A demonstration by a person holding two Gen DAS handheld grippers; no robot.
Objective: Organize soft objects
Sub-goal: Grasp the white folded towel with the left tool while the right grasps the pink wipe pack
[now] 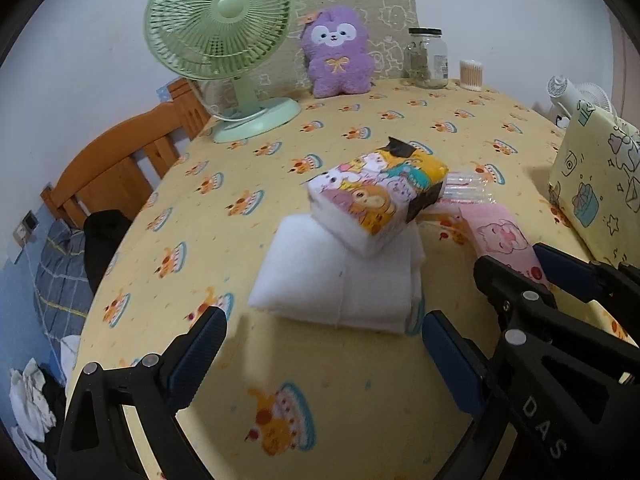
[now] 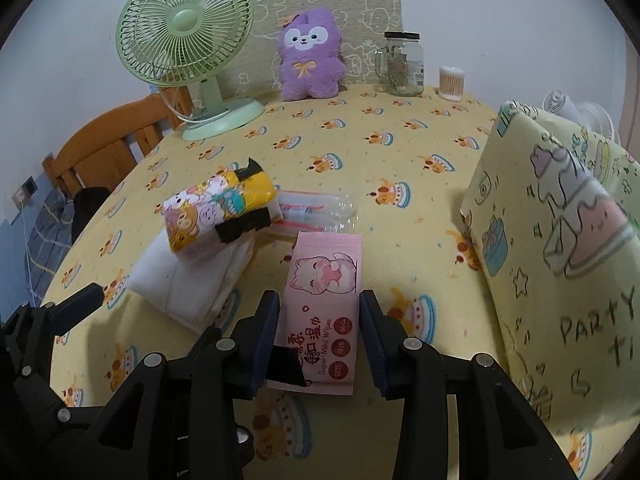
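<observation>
**A:** Wipes first: where do you have the pink wipes pack point(image 2: 326, 304)?

**B:** Between the pads of your right gripper point(image 2: 320, 340), lengthwise, cat print facing up. The jaws are drawn in to the pack's width and both pads press on its long edges. It sits low over the yellow tablecloth point(image 2: 360, 152); I cannot tell whether its underside touches the cloth.

**A:** And your left gripper point(image 1: 324, 344)?

**B:** Its jaws stand wide with nothing between them, above bare cloth just in front of the folded white cloth point(image 1: 340, 280).

**A:** What lies on that white cloth?

**B:** The cartoon tissue pack point(image 1: 376, 196), tilted, with a black patch on its side. A clear plastic wrapper point(image 2: 316, 210) lies just behind it.

**A:** Anything else soft near you?

**B:** The yellow party pillow point(image 2: 552, 248) stands on edge to your right, near the wipes. The purple plush point(image 2: 310, 60) sits upright at the far edge, between the green fan point(image 2: 186, 52) and the glass jar point(image 2: 404, 64).
</observation>
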